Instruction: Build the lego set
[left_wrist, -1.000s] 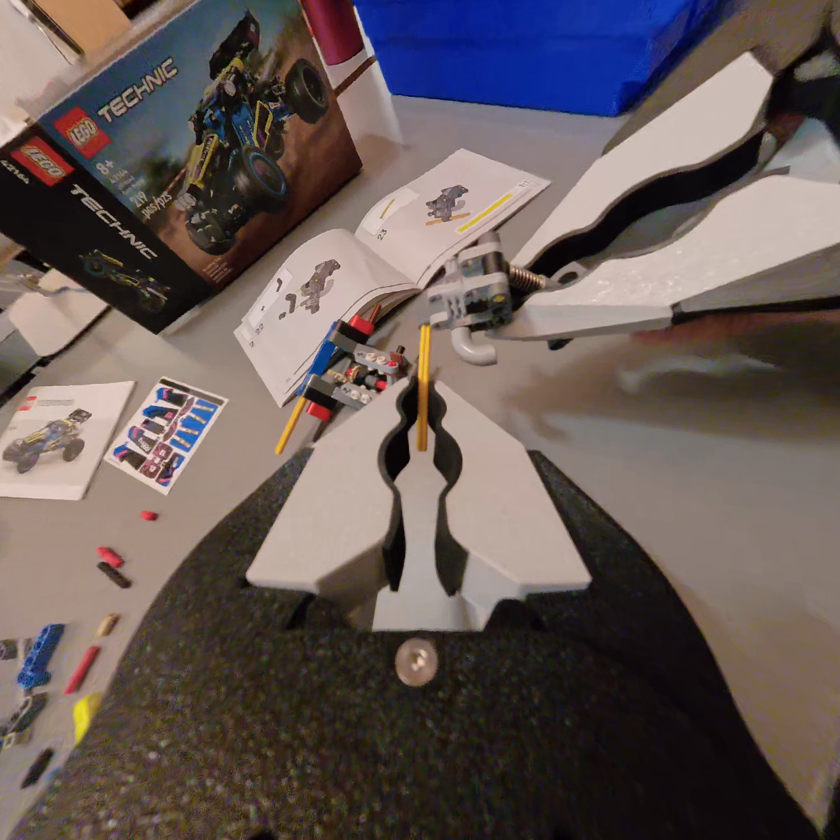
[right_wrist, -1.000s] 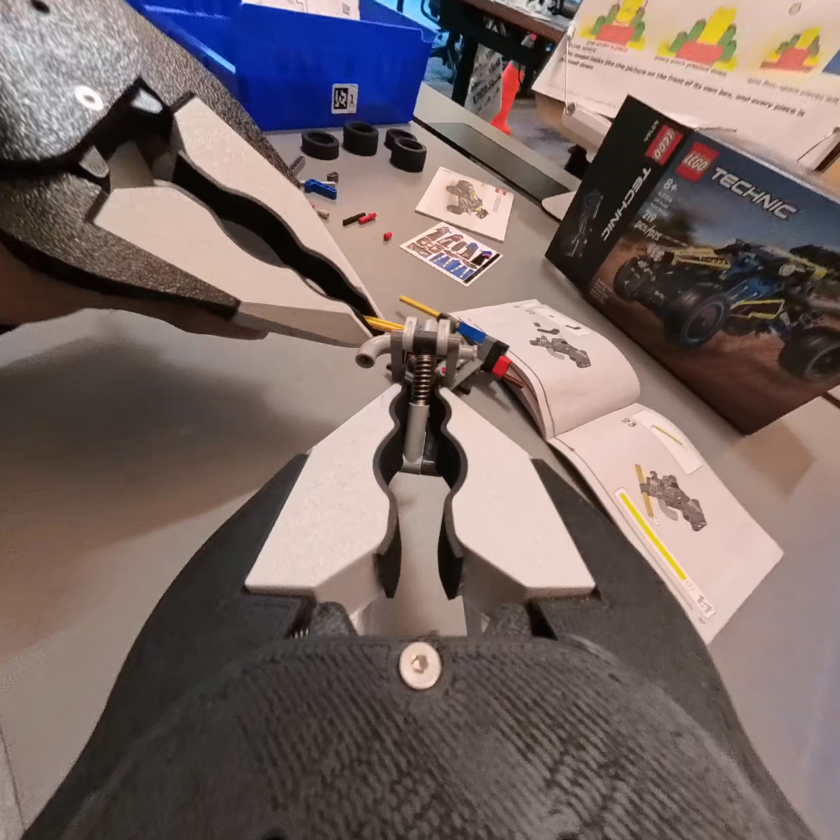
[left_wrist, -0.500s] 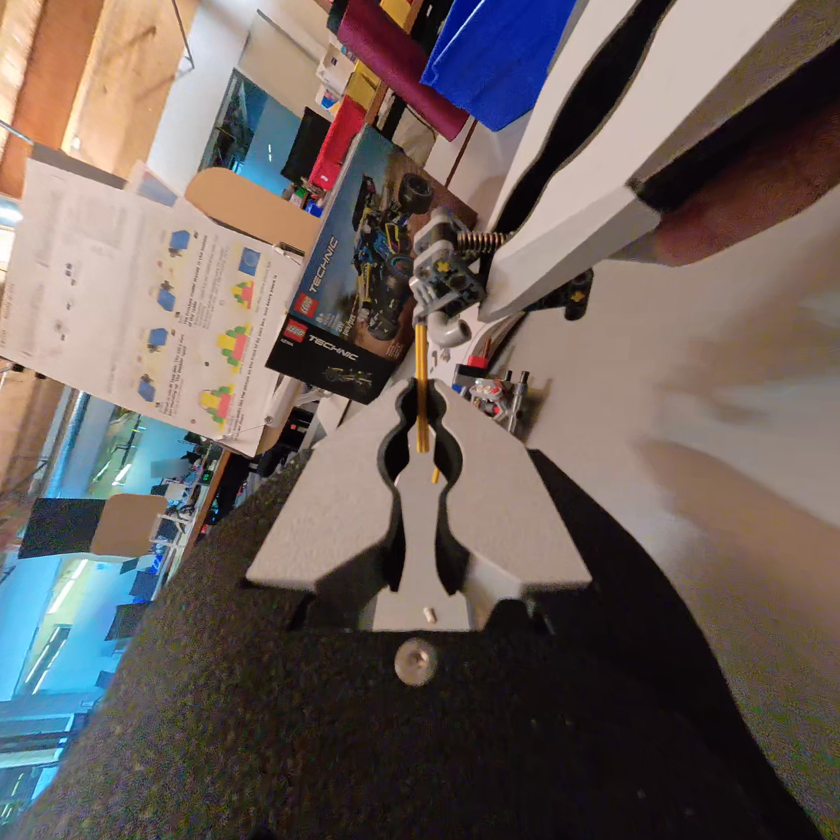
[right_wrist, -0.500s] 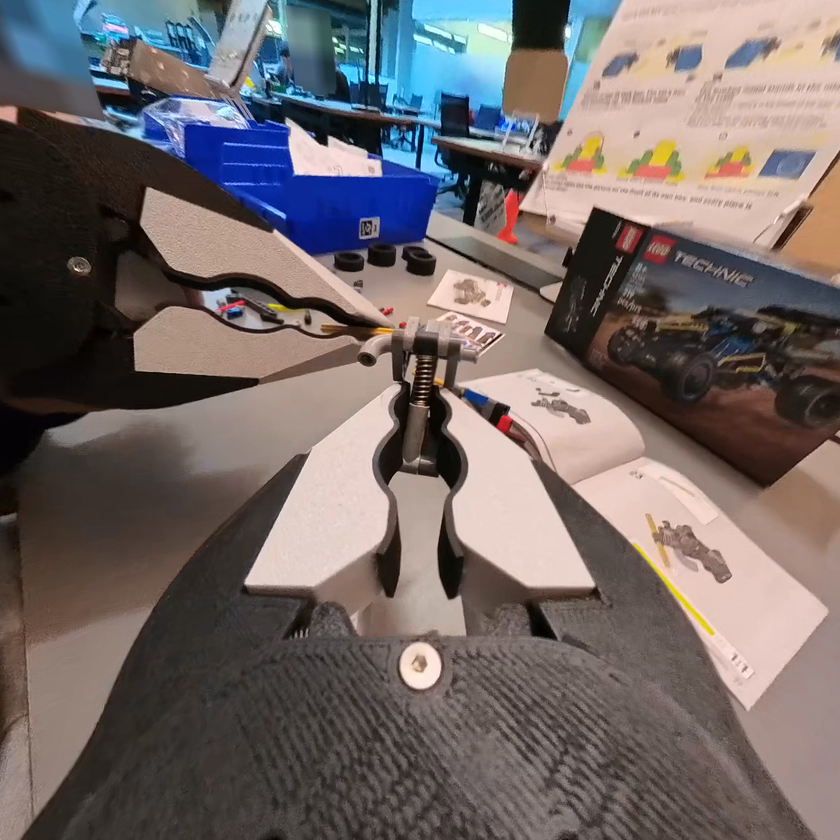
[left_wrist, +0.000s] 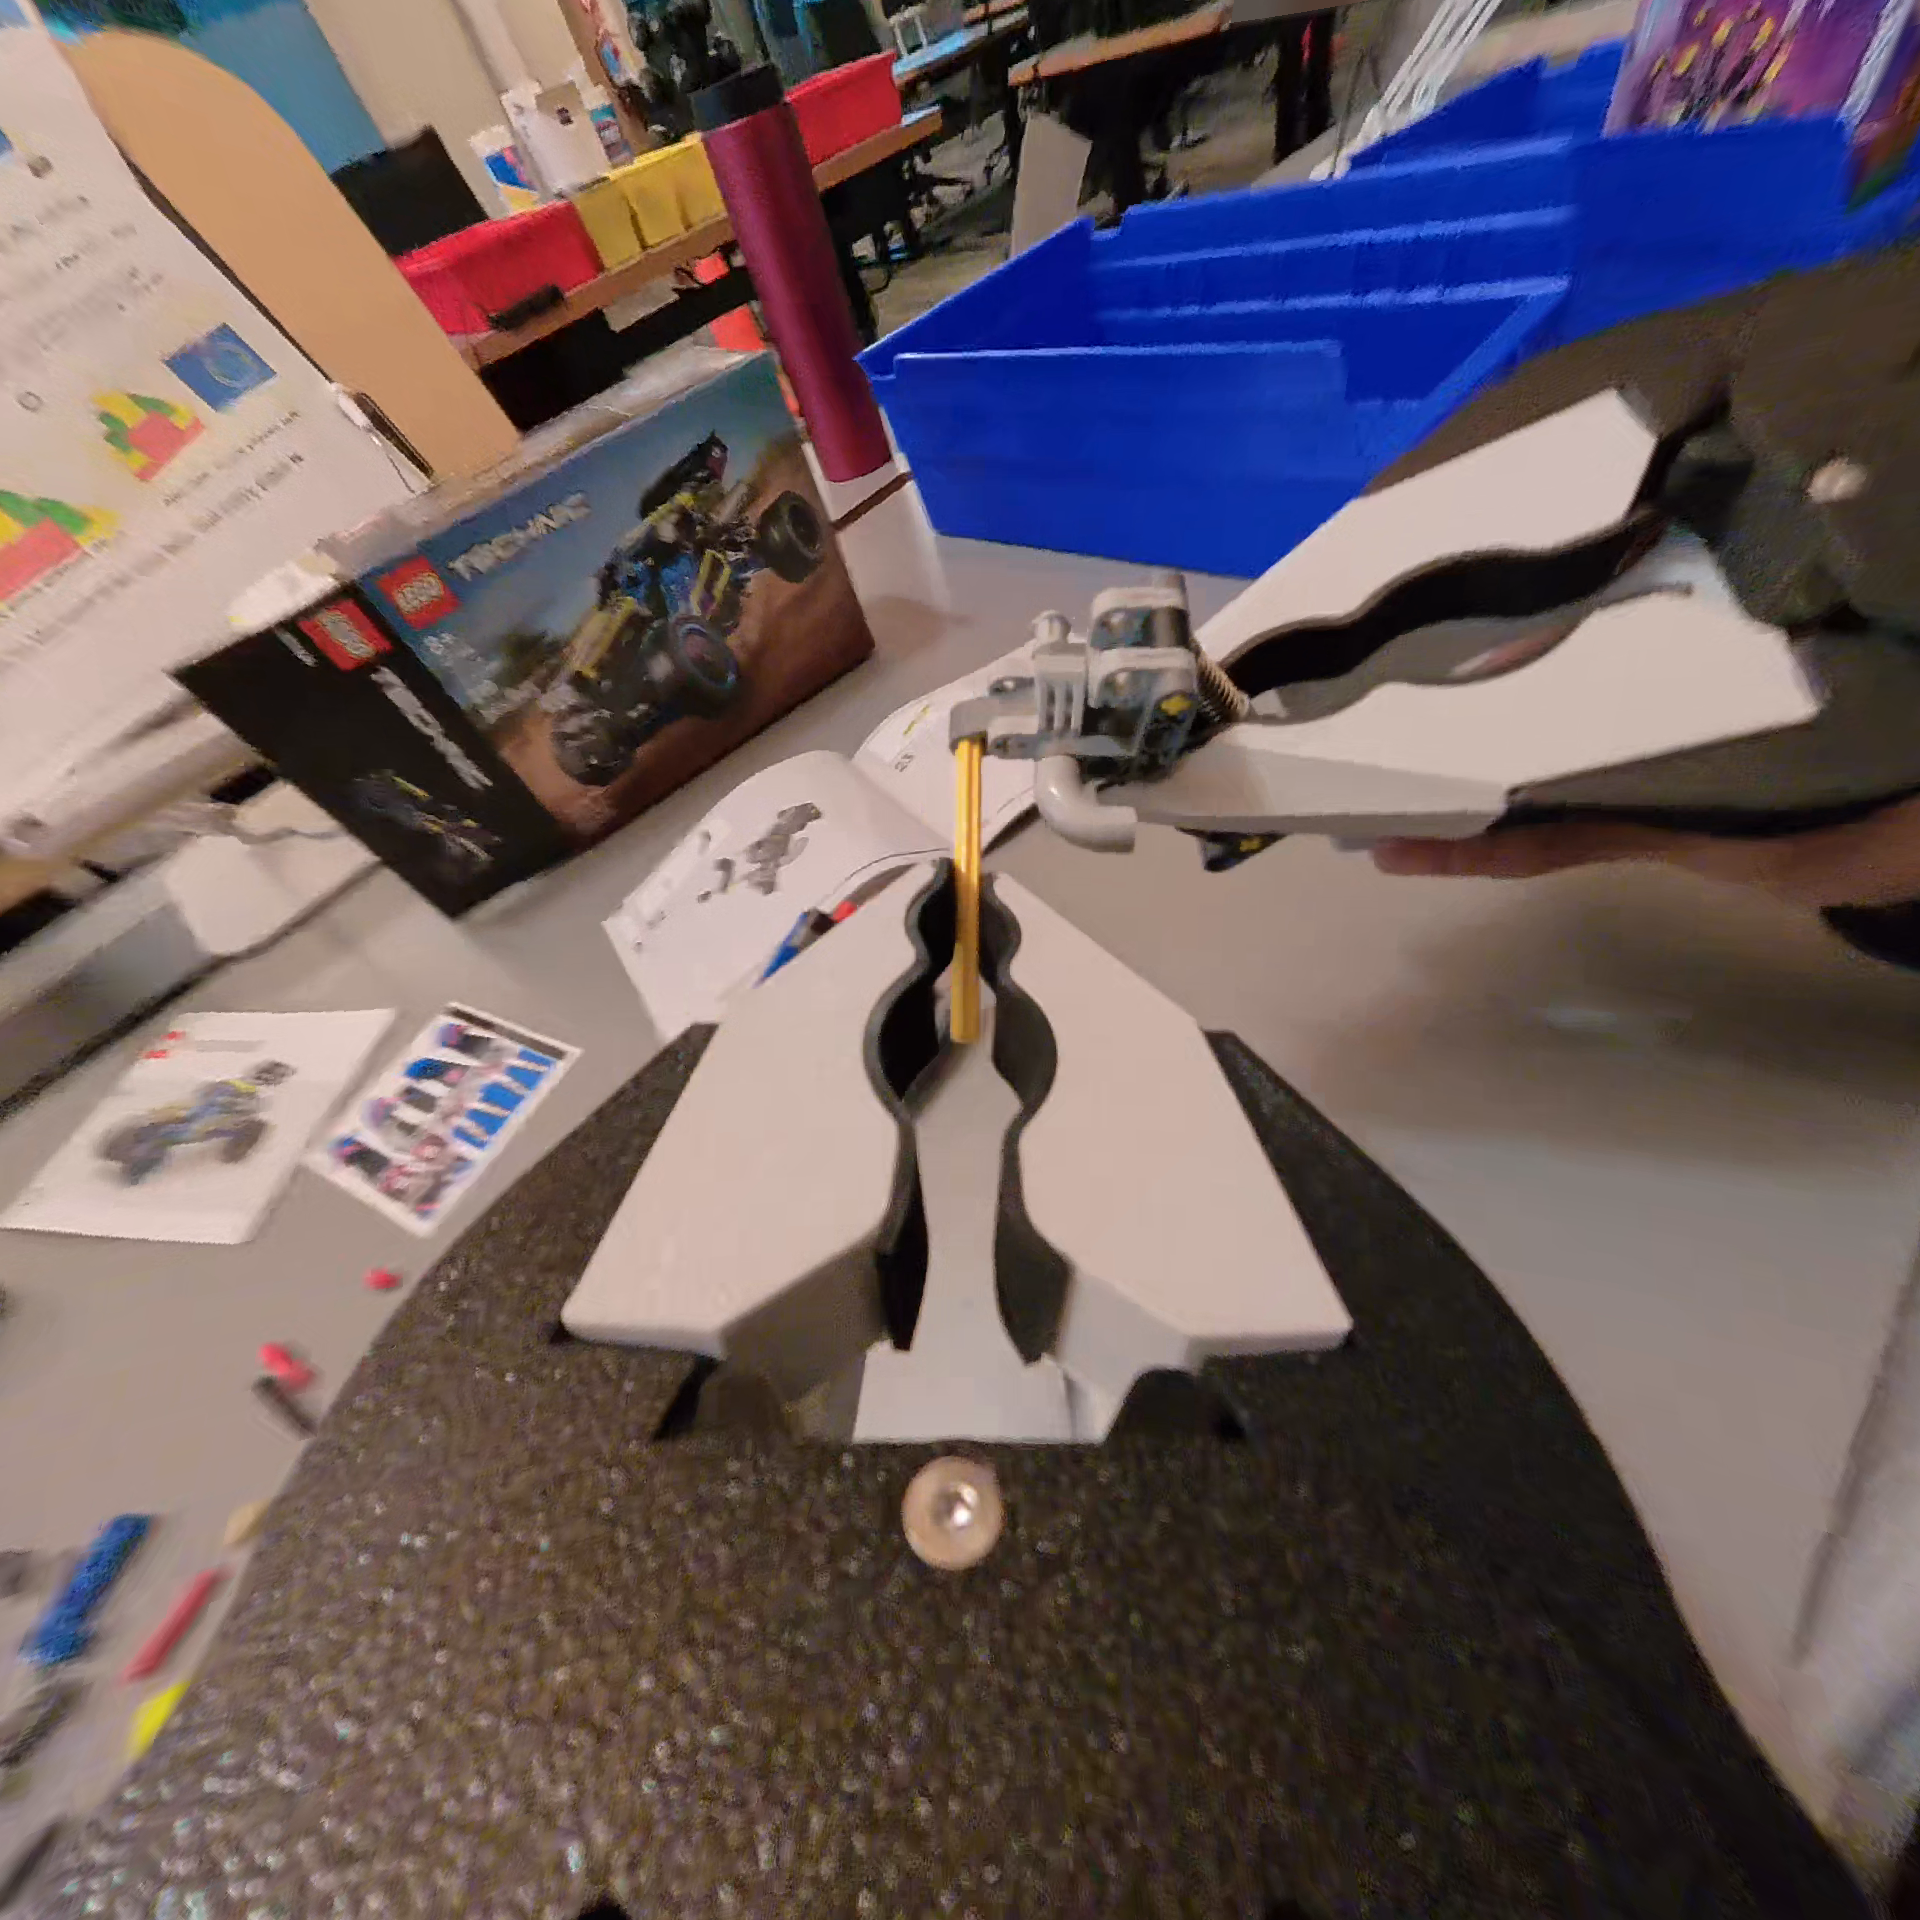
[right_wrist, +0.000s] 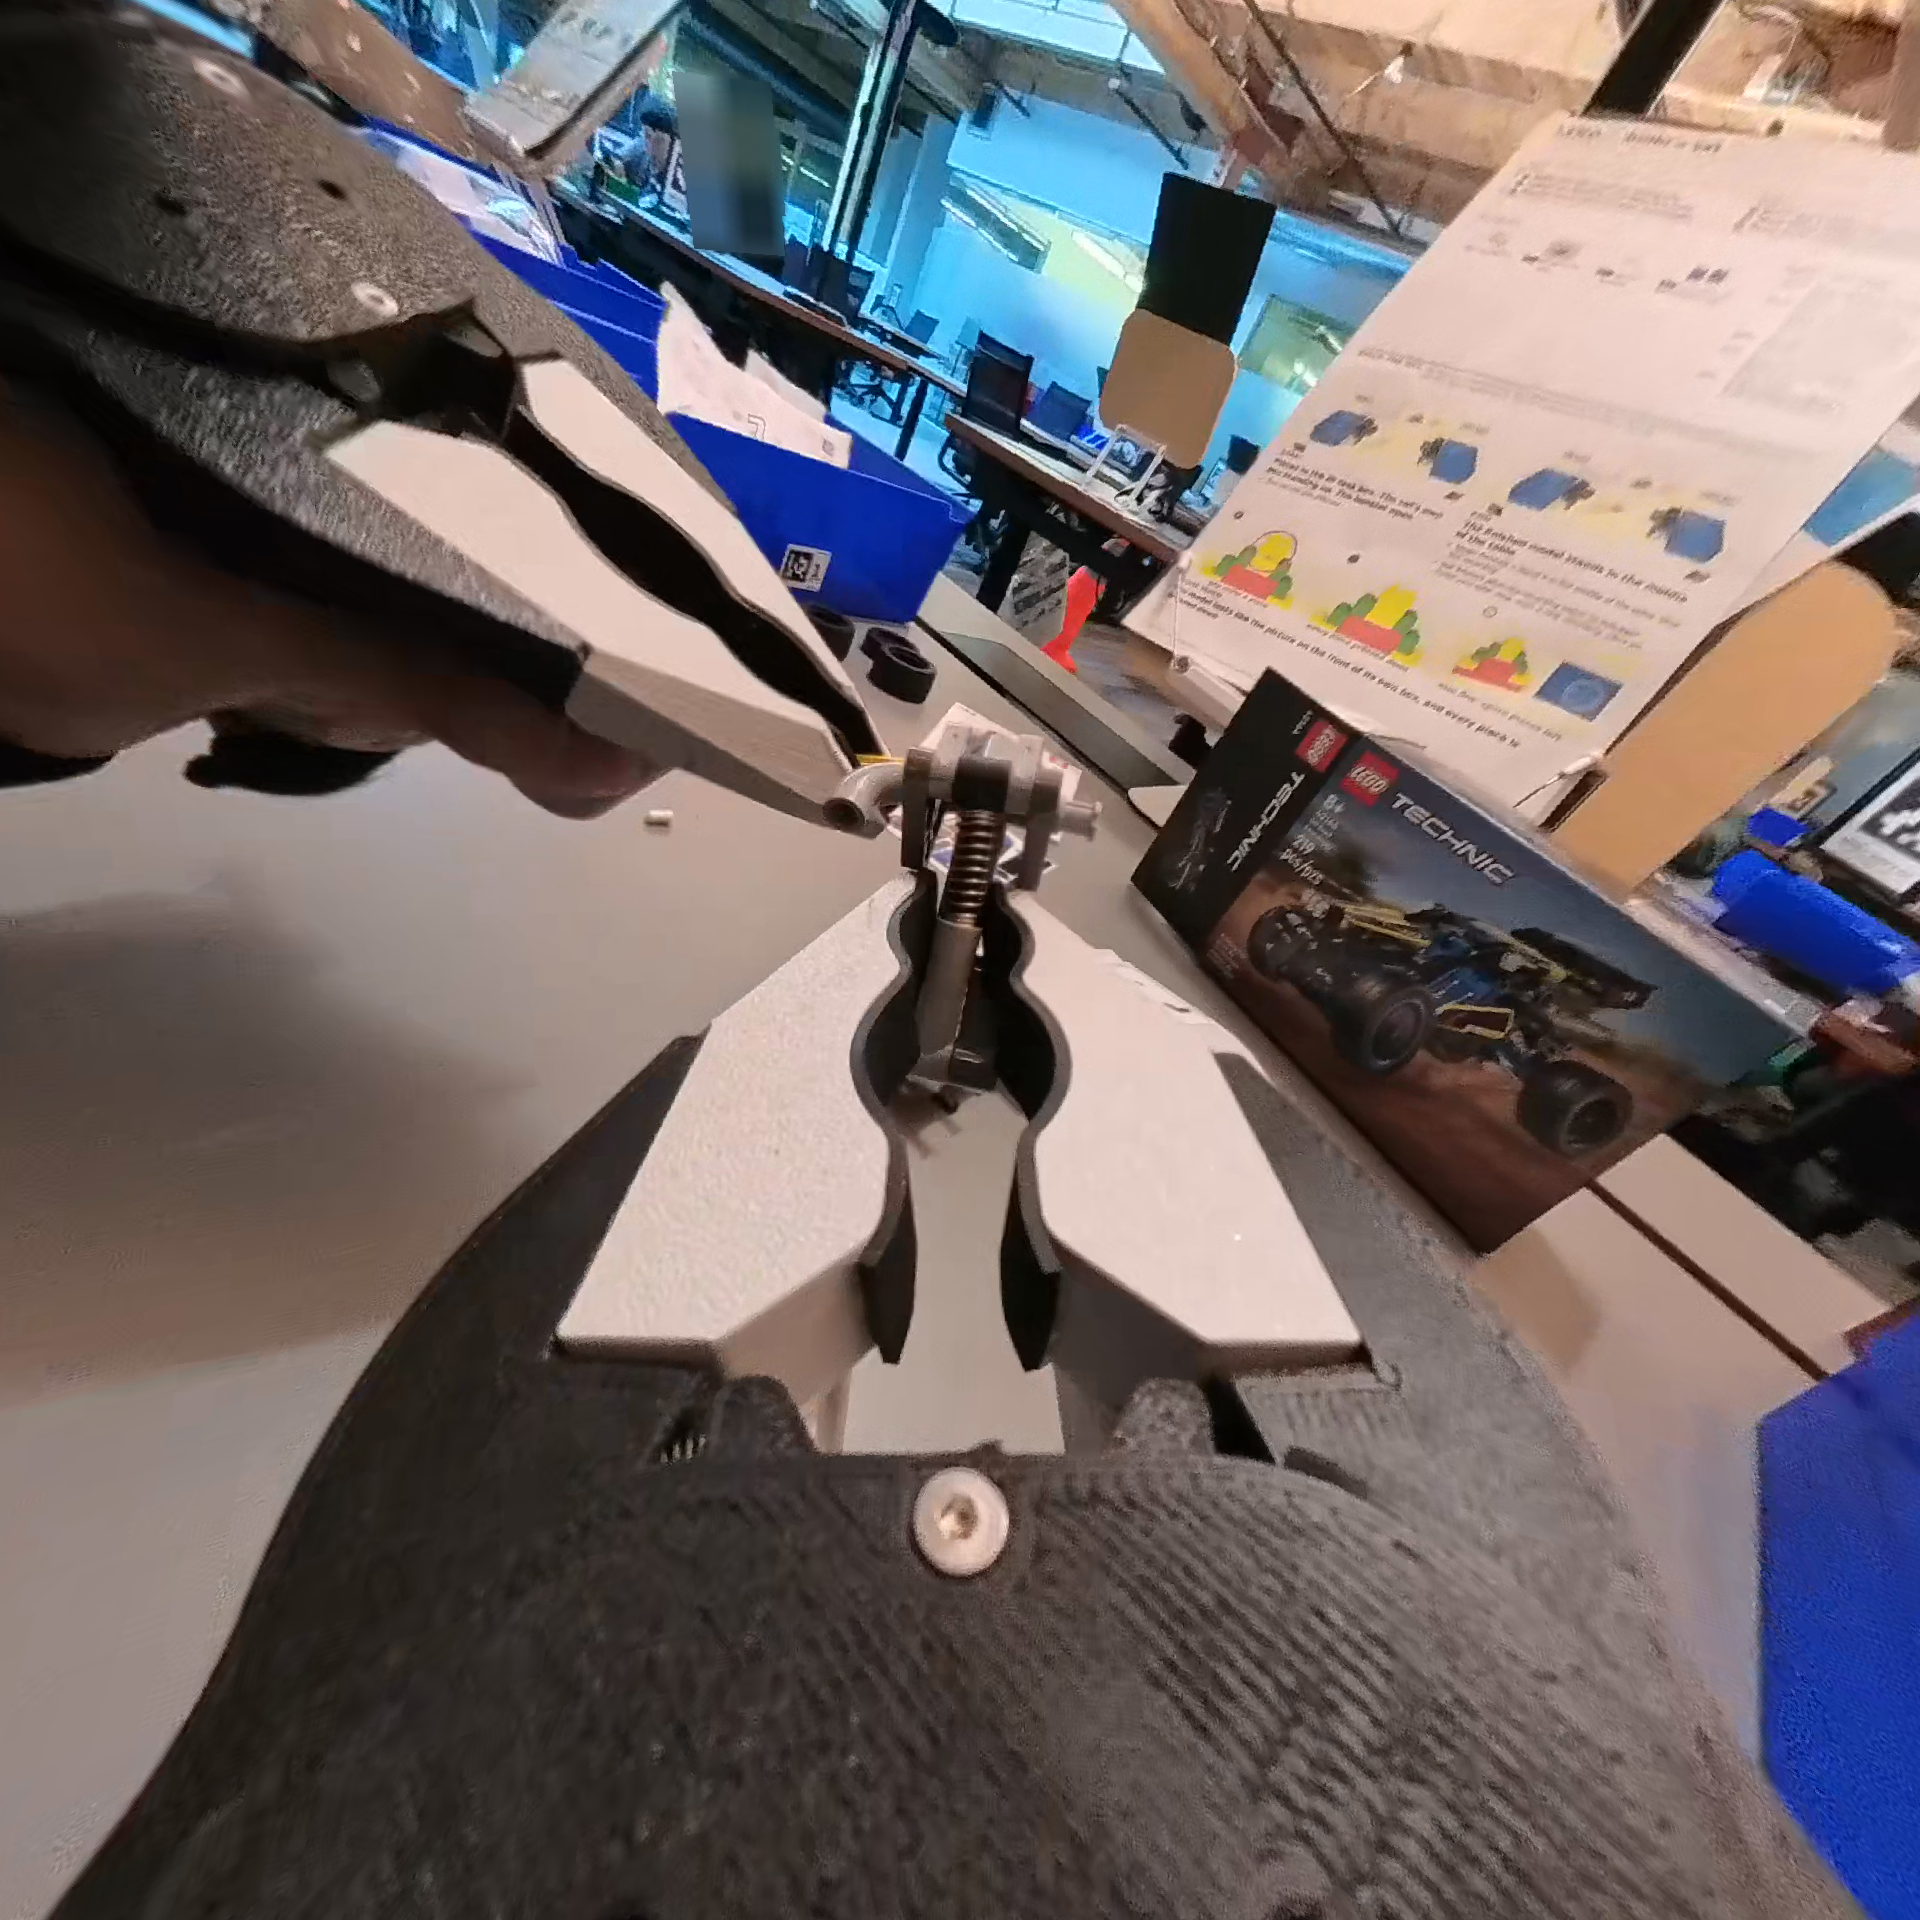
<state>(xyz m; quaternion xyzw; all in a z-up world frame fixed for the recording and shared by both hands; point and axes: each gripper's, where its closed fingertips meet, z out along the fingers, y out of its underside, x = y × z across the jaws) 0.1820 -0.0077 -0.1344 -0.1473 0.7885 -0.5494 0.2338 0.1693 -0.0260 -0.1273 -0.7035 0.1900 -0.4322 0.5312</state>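
A blue bin (left_wrist: 1195, 416) and a maroon cylinder (left_wrist: 790, 301) stand on the grey table (left_wrist: 1455, 1091).

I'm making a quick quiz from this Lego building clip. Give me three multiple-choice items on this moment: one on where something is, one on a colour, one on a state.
1. Where is the set's box?
A. standing on the table behind the open booklet
B. inside the blue bin
C. held in a gripper

2. What colour is the thin rod in the left gripper?
A. red
B. yellow
C. black

3. What is the right gripper doing?
A. hanging open and empty
B. resting on the table
C. shut on the grey spring assembly

Answers:
1. A: the left wrist view shows the box upright on the table, beyond the booklet.
2. B: the rod between the left gripper's fingers is yellow, its far end at the assembly.
3. C: the right wrist view shows its fingers closed round the assembly's shaft, held off the table.
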